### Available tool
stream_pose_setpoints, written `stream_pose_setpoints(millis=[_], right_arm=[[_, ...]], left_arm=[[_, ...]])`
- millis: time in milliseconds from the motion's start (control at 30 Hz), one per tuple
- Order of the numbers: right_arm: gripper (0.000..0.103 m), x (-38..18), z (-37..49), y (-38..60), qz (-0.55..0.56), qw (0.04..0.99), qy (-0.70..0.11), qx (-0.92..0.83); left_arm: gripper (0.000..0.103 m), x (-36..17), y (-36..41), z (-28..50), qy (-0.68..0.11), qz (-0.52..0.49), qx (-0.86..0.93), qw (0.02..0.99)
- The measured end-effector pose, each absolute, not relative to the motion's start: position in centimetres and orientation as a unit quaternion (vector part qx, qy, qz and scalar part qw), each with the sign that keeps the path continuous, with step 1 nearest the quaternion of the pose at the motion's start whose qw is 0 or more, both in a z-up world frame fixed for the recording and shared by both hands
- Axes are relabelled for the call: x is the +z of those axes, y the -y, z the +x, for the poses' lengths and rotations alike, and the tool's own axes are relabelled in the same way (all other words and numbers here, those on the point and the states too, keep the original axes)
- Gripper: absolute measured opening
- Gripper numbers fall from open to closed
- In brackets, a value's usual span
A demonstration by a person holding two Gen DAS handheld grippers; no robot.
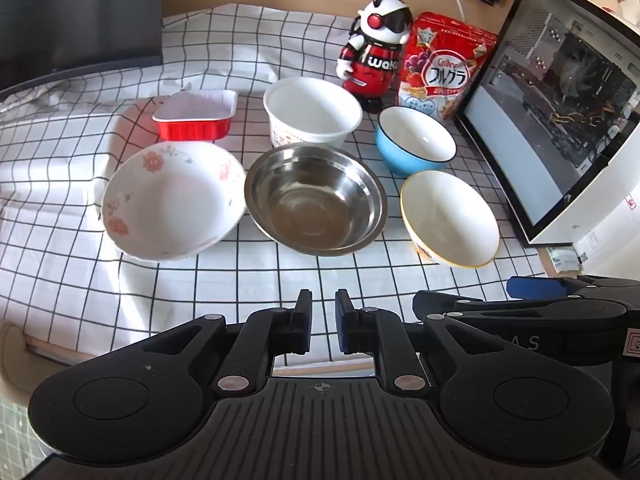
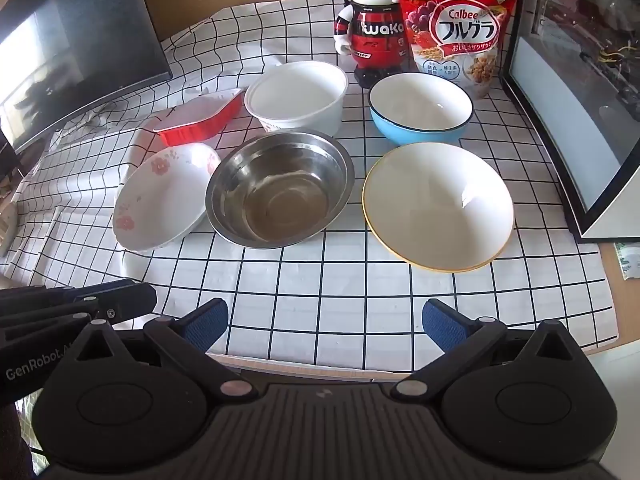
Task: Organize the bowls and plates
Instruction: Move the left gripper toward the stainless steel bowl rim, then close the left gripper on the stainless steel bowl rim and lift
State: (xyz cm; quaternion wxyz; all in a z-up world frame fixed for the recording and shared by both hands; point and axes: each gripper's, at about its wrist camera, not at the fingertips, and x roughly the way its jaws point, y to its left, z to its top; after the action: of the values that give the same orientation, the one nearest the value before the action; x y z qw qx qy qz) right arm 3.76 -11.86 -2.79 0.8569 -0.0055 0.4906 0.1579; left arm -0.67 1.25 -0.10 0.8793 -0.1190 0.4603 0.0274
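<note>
— Left wrist view first: what sits on the worktop?

— A white cloth [image 1: 240, 48] with a black grid covers it, creased toward the back. On it, a front row: a shallow white floral bowl [image 1: 174, 200] with a wavy rim, a shiny steel bowl [image 1: 316, 200] just beside it, then a round white bowl with a yellow rim [image 1: 450, 218]. Behind them stand a ridged red foil tray [image 1: 196, 120], a white plastic tub [image 1: 312, 114] and a glossy blue bowl [image 1: 416, 140], white inside.

— And at the back?

— A red and black toy robot [image 1: 374, 48] and a red cereal bag [image 1: 446, 66], near a glass-sided computer case [image 1: 560, 100].

— The grippers?

— The left gripper [image 1: 323, 316] hangs over the cloth's near edge, its jaws nearly together with a narrow gap, holding nothing. In the right wrist view the right gripper [image 2: 325, 322] is spread wide, its blue textured pads [image 2: 444, 324] bare, in front of the steel and yellow-rimmed bowls.
</note>
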Motion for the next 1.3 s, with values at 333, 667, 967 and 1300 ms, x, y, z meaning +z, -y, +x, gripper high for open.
stream_pose_setpoints(millis=[333, 667, 967, 1300], right_arm=[[0.103, -2.5, 5.4, 11.4, -0.004, 0.874, -0.460, 0.155], [0.103, -2.0, 7.5, 9.0, -0.034, 0.922, -0.350, 0.162], [0.103, -2.7, 15.8, 7.4, -0.085, 0.890, -0.380, 0.236], [0.103, -6.8, 22.6, 6.7, -0.146, 0.818, -0.435, 0.348]], left_arm=[[0.015, -1.0, -4.1, 0.7, -0.444, -0.152, -0.002, 0.883], [0.017, -5.3, -11.5, 2.1, -0.433, -0.281, -0.017, 0.856], [0.017, -7.3, -12.7, 4.9, -0.407, -0.286, 0.028, 0.867], [0.017, -9.9, -10.6, 7.7, -0.414, -0.277, 0.129, 0.857]])
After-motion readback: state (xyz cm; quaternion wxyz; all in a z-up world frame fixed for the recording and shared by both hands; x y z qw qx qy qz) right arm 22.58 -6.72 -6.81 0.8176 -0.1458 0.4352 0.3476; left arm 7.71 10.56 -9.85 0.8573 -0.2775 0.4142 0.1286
